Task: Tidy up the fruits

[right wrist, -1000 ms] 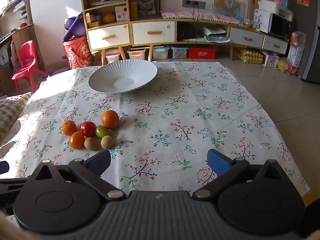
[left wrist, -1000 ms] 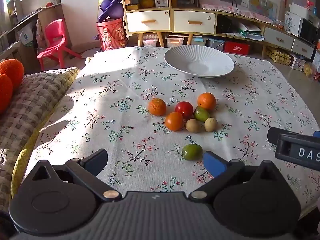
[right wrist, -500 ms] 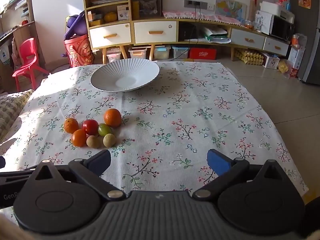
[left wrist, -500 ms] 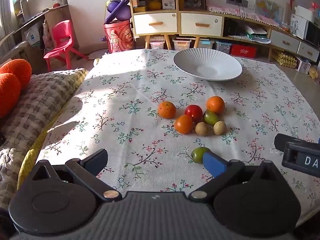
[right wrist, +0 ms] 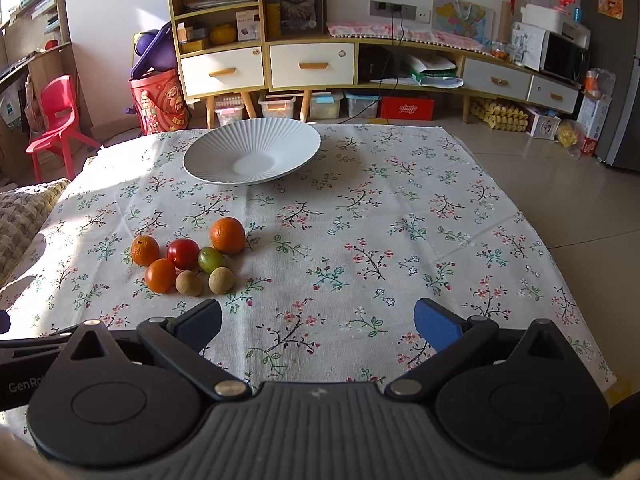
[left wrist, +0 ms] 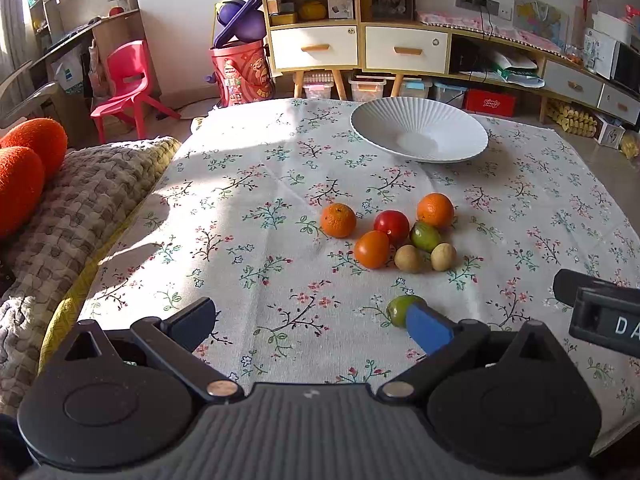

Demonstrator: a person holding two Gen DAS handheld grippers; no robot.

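A cluster of fruits lies mid-table on the floral cloth: an orange [left wrist: 435, 210] [right wrist: 227, 235], a mandarin [left wrist: 338, 220] [right wrist: 144, 250], a red tomato [left wrist: 391, 226] [right wrist: 183, 253], an orange tomato [left wrist: 371, 249] [right wrist: 160, 275], a green fruit [left wrist: 425, 236] [right wrist: 211, 259] and two tan round fruits [left wrist: 408, 258] [right wrist: 221, 280]. A lone green lime [left wrist: 398, 309] lies nearer, partly behind my left gripper's right finger. A white ribbed bowl [left wrist: 420, 130] [right wrist: 252, 150] stands empty at the far side. My left gripper [left wrist: 310, 320] is open and empty. My right gripper [right wrist: 318, 320] is open and empty, right of the cluster.
A knitted blanket [left wrist: 80, 196] with orange cushions [left wrist: 24, 160] borders the table's left edge. The right gripper's body [left wrist: 600, 316] shows at the right of the left wrist view. Beyond the table stand a cabinet [right wrist: 264, 60], a red chair [left wrist: 128, 76] and storage boxes.
Both grippers have drawn back and risen a little, so the fruits and bowl sit lower in view. Both stay open. No fruit has moved.
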